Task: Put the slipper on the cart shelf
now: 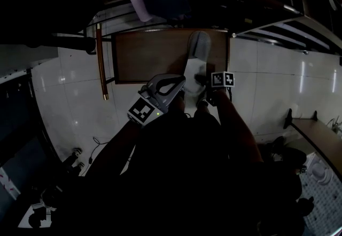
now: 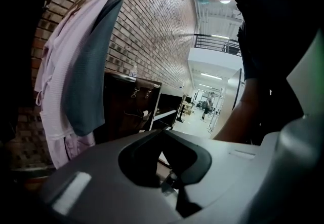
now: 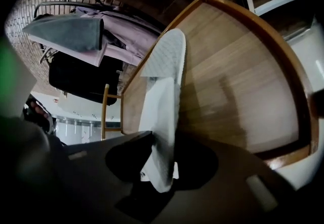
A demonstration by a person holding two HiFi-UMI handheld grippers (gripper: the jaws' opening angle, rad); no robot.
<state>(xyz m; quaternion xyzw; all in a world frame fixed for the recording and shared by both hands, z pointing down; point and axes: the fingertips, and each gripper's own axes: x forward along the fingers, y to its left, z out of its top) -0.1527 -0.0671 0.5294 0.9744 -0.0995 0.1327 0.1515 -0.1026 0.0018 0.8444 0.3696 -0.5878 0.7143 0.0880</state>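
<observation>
Right gripper view gives me what the head view hides: the slipper's [image 3: 164, 91] heel sits between the right gripper's [image 3: 167, 162] parted jaws, unclamped. The slipper lies toe-far on the right half of the wooden cart shelf [image 1: 144, 59]. Left gripper view shows the left gripper [image 2: 164, 137] closed and empty. Pale floor tiles [image 1: 69, 101] surround the cart. Farther off, clothes [image 2: 76, 81] hang against a brick wall [image 2: 152, 30].
</observation>
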